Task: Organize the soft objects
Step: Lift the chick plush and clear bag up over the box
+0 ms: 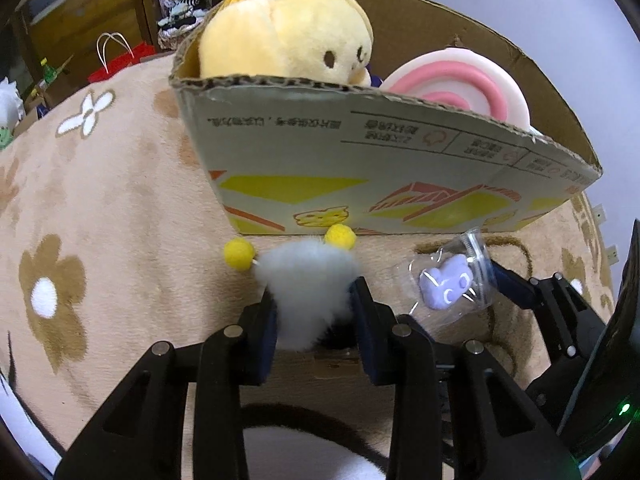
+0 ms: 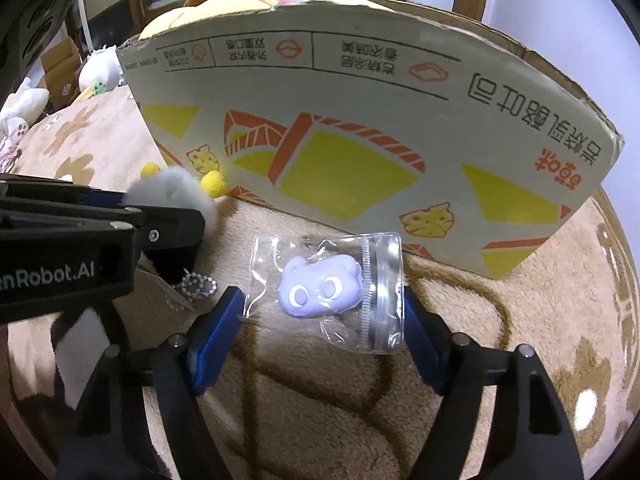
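- Between the left tongs (image 1: 314,310): fluffy toy (image 1: 308,284) clamped; lift above the box (image 1: 400,184) rim before release.
- Right tongs (image 2: 322,312) wide around the bagged toy (image 2: 320,290); close gently, centred.

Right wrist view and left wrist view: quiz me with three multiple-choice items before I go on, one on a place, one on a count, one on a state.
1. Where does the clear bag with the purple toy lie?
A. inside the cardboard box
B. on the blanket, in front of the box
C. on top of the yellow plush

2. How many yellow pom-poms show on the white fluffy toy?
A. one
B. two
C. four

3. How does the left gripper stand?
A. shut on the fluffy toy
B. wide open above it
C. out of view

Answers:
1 B: the bag rests on the blanket between the open right gripper fingers, near the cardboard box wall.
2 B: two balls sit at the toy's far end.
3 A: both pads press the fluff from either side.
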`<state>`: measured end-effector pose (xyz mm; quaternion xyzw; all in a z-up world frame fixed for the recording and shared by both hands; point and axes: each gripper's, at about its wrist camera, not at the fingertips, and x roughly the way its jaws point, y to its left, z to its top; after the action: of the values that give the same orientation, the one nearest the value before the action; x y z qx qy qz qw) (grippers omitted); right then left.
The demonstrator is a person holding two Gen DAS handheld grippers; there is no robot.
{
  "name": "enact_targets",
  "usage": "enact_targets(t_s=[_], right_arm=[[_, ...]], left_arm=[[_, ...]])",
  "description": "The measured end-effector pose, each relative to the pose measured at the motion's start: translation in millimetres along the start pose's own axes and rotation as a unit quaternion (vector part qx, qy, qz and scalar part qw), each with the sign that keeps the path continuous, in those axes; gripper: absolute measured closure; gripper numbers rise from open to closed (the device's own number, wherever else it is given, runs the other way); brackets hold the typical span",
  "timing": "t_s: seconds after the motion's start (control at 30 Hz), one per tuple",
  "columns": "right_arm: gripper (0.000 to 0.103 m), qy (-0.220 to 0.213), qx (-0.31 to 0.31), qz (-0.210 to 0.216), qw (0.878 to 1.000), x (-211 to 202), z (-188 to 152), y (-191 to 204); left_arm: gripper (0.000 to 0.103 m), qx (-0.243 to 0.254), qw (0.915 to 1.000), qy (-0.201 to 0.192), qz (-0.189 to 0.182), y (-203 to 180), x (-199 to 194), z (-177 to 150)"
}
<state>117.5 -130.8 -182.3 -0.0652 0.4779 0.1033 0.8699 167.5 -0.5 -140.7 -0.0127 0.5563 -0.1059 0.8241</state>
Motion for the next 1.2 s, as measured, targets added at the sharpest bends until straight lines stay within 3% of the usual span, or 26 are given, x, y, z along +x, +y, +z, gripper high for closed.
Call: enact_targets(t_s=[0.53,0.9,1.1,1.2], right_arm=[[0.022,-0.012,0.042,0.036,0.998,-17.8,-2.5,-25.5],[0.023,-0.031,0.068,0.04,0.996,-42.0,-6.9,-42.4],[0.023,-0.038,0.081,0.039,0.995,-51.5,-6.2,-52.3],[0.023,-0.04,0.086,0.039,0.995,-54.2,-6.7,-56.0]], left_arm=[[0.077,0.019,0.9984,-0.036,0.038,-20.1,-29.1,-19.0],[0.096,0.008,0.9993,-0.037,0.003,-10.6,-37.6,-17.0],[0.094,0.01,0.9994,-0.031,0.012,-12.8,-30.1,-14.7],[0.084,0.016,0.9987,-0.035,0.035,-16.1,-26.3,-13.6]])
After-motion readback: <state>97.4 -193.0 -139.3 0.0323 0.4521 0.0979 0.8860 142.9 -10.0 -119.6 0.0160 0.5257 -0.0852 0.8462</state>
